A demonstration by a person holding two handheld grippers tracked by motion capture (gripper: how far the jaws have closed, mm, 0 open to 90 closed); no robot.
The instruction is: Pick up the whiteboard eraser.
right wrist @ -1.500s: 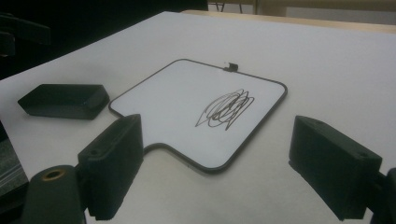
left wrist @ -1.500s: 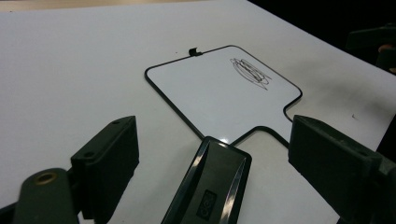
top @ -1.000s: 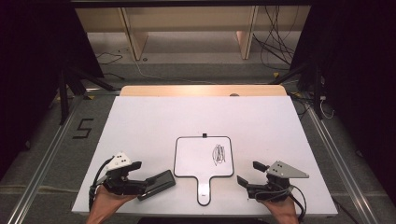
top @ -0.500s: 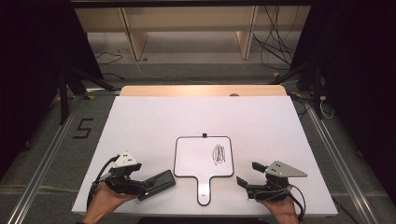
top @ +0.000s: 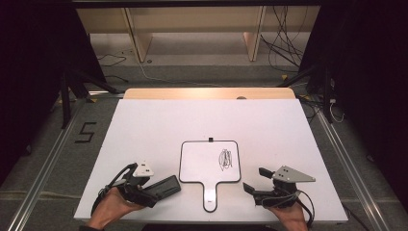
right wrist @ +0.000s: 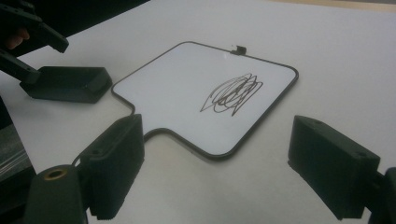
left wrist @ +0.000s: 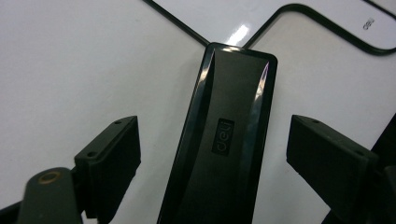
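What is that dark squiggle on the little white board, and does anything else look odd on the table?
It is a scribble of dark pen lines on the right half of the small whiteboard, otherwise blank. The black eraser lies flat between the left gripper's open jaws. The right gripper is open too. Nothing looks spilled or broken.

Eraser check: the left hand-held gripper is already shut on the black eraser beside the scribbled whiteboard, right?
Not quite. The left hand-held gripper is open: in the left gripper view its jaws stand apart on either side of the eraser, with white table showing in the gaps. The eraser does lie beside the scribbled whiteboard.
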